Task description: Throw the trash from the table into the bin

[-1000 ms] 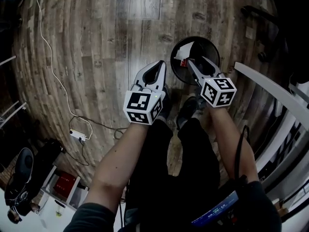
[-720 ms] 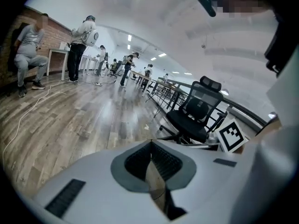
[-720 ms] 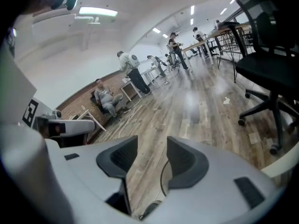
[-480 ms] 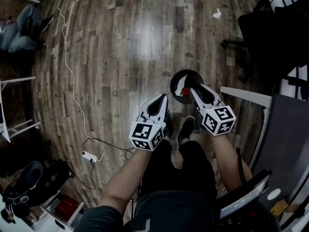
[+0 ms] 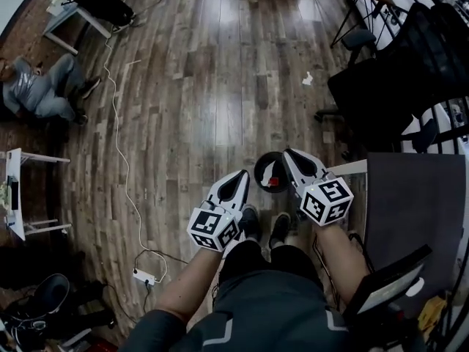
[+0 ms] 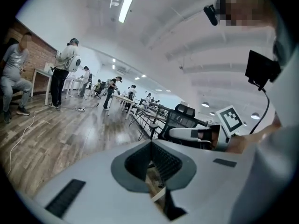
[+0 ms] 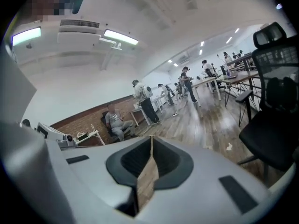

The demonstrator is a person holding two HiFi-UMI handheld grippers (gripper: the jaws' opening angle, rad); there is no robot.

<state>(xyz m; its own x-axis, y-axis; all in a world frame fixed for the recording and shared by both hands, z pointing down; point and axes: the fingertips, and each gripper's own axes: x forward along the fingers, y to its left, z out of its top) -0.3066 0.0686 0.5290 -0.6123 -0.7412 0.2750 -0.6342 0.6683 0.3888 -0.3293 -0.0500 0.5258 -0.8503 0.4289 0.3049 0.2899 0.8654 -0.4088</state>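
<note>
As the head view looks steeply down, the plank floor fills most of the frame. A dark-topped table stands at right, its white edge reaching toward the bin. A black office chair is beyond it, far right. A seated person is at far left. A white cable trails over the boards to a power strip at near left.

Bin: round and black, on the floor just left of the table's corner and just beyond the wearer's shoes. The trash lies inside it, a red-and-white piece against the dark bottom. One small white scrap lies on the floor well beyond the bin, near the chair.

Left gripper: held over the floor just left of the bin. Its own view shows the jaws together at the tip with nothing between them.

Right gripper: overlaps the bin's right rim in the head view, beside the table edge. Its jaws have just been closing and now meet at the tip, empty. Only floor shows through the slit behind the tips.

Marker cubes sit at the near end of each tool.
</note>
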